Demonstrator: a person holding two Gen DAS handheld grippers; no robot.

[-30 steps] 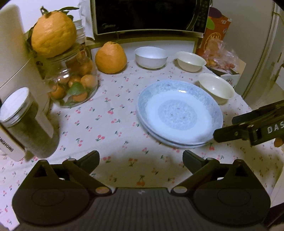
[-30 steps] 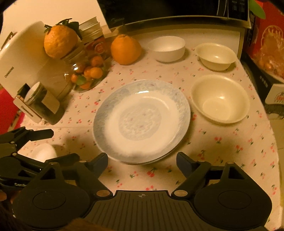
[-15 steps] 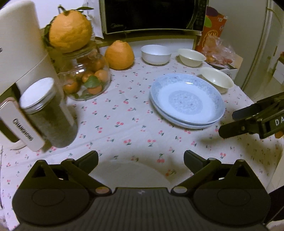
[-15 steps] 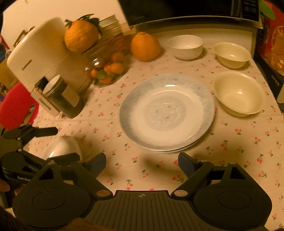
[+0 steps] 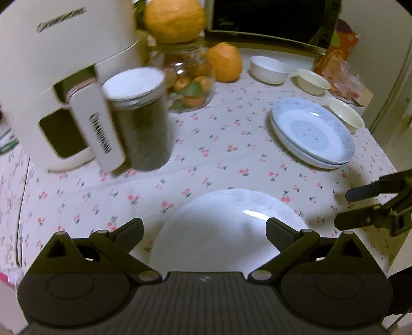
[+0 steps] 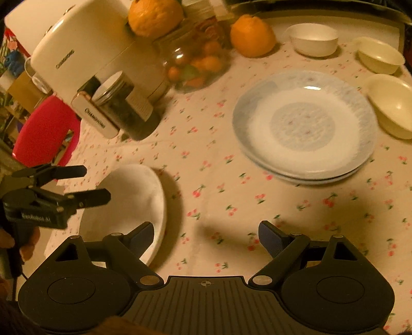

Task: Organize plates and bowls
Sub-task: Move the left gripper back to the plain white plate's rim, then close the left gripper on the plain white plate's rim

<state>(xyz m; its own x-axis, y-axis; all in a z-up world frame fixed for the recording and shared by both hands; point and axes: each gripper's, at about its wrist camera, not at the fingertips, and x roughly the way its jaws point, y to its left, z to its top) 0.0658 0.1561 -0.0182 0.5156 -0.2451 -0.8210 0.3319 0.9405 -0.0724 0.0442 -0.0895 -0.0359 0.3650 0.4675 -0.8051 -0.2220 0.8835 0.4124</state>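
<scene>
Plates are lying stacked as a blue-rimmed pair on the counter, which is wearing a cherry-print cloth; this stack is serving as the landmark. Just beside the stack, on its right in the right wrist view, a large cream bowl is sitting. Beyond that bowl a smaller cream bowl is standing, and left of it a white bowl. Well apart from the stack, toward the near left edge of the counter, a white plate is resting.

Hovering over the white plate, the left gripper is holding its jaws wide apart, gripping nothing; whether the fingers are touching the plate cannot be told. The right gripper is hanging over bare cloth between the white plate and the stack, its jaws likewise spread wide and empty.

Left of the stack and farther back, a glass jar of small oranges is standing with a large citrus fruit sitting on its lid, and a second citrus fruit is lying on the cloth beside it. Further left, a dark-filled jar with a white lid is standing against a white appliance.
</scene>
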